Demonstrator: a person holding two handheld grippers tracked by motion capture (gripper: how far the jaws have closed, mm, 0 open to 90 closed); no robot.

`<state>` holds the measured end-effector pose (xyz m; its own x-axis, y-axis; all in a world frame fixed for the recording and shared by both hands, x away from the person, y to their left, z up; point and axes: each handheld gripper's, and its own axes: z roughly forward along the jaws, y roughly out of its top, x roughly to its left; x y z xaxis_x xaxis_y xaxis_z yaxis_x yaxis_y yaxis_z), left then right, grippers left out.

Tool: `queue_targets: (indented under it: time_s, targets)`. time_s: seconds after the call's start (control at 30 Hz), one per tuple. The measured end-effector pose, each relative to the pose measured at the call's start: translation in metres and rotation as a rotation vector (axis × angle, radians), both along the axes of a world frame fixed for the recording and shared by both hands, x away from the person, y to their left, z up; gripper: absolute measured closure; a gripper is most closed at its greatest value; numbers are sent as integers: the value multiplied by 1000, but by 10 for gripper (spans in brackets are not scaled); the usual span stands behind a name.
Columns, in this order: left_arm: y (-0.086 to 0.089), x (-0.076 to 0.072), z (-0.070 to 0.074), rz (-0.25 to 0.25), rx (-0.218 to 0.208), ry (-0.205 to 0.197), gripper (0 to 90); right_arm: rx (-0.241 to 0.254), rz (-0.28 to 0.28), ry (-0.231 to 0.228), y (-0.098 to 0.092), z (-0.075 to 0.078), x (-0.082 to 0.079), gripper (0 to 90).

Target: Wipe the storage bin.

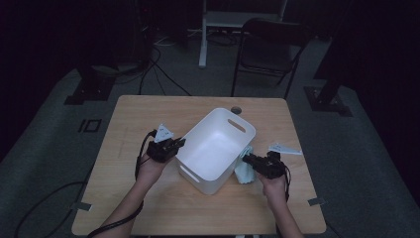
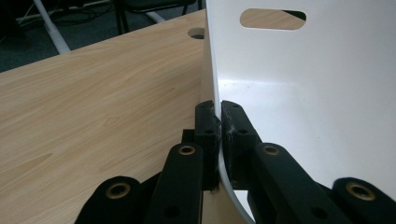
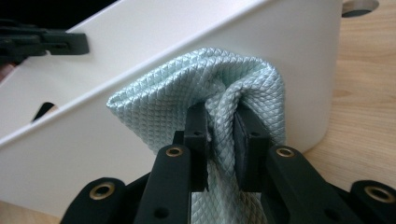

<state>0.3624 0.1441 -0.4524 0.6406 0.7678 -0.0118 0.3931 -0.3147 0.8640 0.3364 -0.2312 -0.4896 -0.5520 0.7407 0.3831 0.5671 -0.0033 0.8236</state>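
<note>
A plain white bin (image 1: 216,148) and a pale mint cloth (image 3: 205,93) with a diamond weave sit on a light woodgrain table (image 1: 148,114), between black grippers.

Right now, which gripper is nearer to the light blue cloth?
Right. The right gripper is shut on the light blue cloth, beside the white bin. The left gripper is across the bin, clamped on its opposite wall.
</note>
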Motion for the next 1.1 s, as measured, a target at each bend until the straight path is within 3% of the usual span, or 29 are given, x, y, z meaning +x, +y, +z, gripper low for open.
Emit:
queue_targets:
  time_s: [0.4, 0.53, 0.7, 0.93, 1.1]
  targets:
    - [-1, 0, -1, -9, -4, 0, 854, -29, -21, 52, -2, -21, 7, 776]
    - [-2, 0, -1, -7, 1, -1, 855, -47, -31, 89, -2, -33, 12, 776]
    - [-4, -1, -1, 23, -9, -2, 857, -64, -38, 108, 0, -33, 12, 778]
    - [-5, -2, -3, 49, -19, -8, 858, -24, 27, 52, 7, -12, -7, 778]
    - [-6, -2, -2, 33, -9, -12, 857, 16, 77, -30, 11, 10, -22, 776]
